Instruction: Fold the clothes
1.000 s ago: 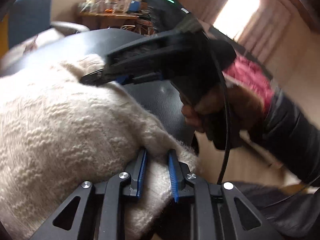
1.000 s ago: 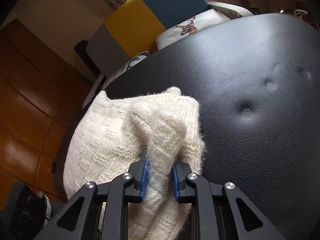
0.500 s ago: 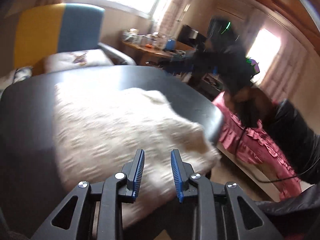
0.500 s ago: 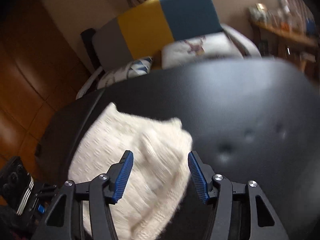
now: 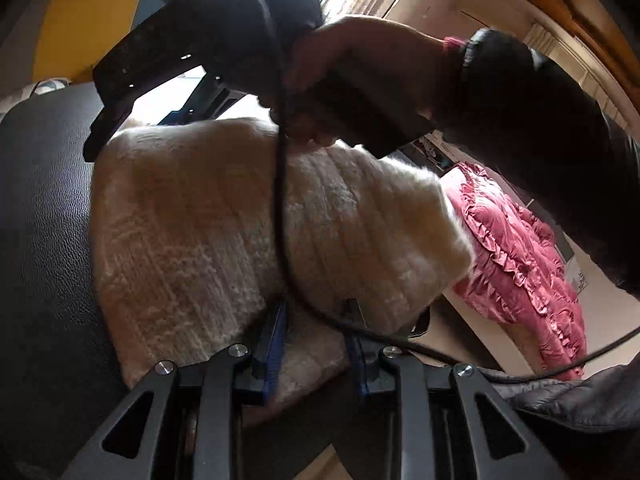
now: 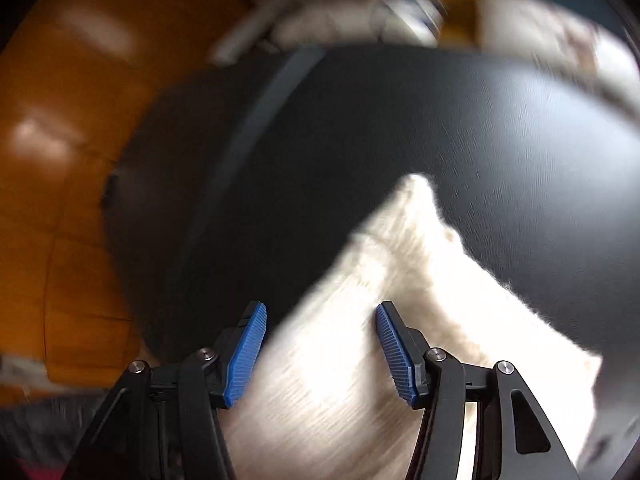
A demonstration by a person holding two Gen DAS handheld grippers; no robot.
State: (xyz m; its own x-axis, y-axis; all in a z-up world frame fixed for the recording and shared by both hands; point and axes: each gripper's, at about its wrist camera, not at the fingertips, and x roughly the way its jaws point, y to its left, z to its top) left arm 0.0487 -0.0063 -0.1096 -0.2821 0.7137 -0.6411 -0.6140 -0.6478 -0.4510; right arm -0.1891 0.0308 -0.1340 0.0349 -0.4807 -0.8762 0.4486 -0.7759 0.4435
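Note:
A cream knitted sweater (image 5: pixel 192 220) lies folded on a black leather-look surface (image 5: pixel 44 200). My left gripper (image 5: pixel 316 340) is at the sweater's near edge. Its blue fingers (image 5: pixel 276 340) press a thick fold of the knit between them, and the top layer hides their tips. A hand (image 5: pixel 360 68) holds my right gripper (image 5: pixel 188 108) over the sweater's far edge. In the blurred right wrist view, my right gripper (image 6: pixel 322 356) stands wide open just above a corner of the sweater (image 6: pixel 420 300). I cannot tell whether it touches the knit.
A pink ruffled garment (image 5: pixel 520 260) lies off the surface's right edge. A black cable (image 5: pixel 280 200) hangs across the sweater. A yellow and blue chair (image 5: pixel 80 12) and cushions (image 6: pixel 540 32) stand beyond the far edge. Wooden floor (image 6: pixel 60 160) lies left.
Both grippers let go of the sweater and pulled back, then came in again. The left now grips the near edge. The right has swung to the far corner, still open.

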